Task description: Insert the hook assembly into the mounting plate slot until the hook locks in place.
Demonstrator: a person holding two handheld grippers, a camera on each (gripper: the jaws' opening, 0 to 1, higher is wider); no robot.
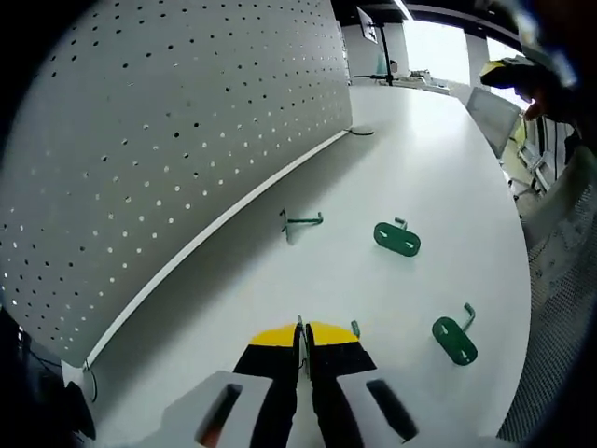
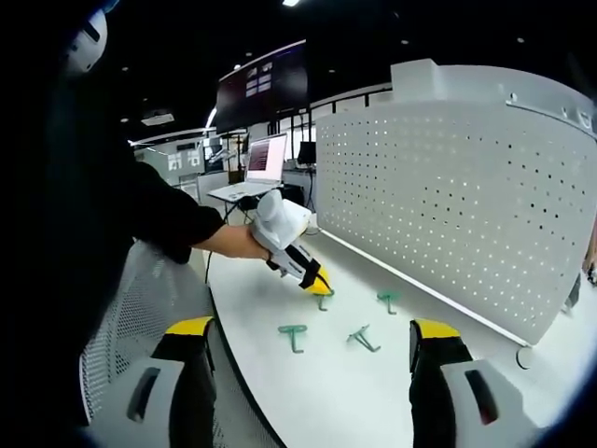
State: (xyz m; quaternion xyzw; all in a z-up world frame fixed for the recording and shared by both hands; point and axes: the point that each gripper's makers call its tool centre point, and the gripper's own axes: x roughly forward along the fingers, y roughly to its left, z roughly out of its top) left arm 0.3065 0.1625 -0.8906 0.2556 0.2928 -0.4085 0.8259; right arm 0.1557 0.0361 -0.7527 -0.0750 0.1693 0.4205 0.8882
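- Left gripper [image 1: 304, 329]: jaws are sitting pressed together, yellow tips nearly touching, low over the white table [image 1: 420, 159]. A small green hook piece [image 1: 355, 329] is showing just beside the right tip; cannot tell whether it is being pinched.
- Right gripper [image 2: 312, 350]: jaws are standing wide apart, holding nothing, hovering above the table edge.
- In the left gripper view, a green plate with hook [image 1: 456, 338] is lying to the right of the tips; a second green plate [image 1: 397, 238] is lying farther off, apart from it.
- A loose green hook [image 1: 300, 222] is lying beyond, near the foot of the white pegboard [image 1: 168, 131].
- In the right gripper view, a person's hand is holding the left gripper, tips down at a green piece.
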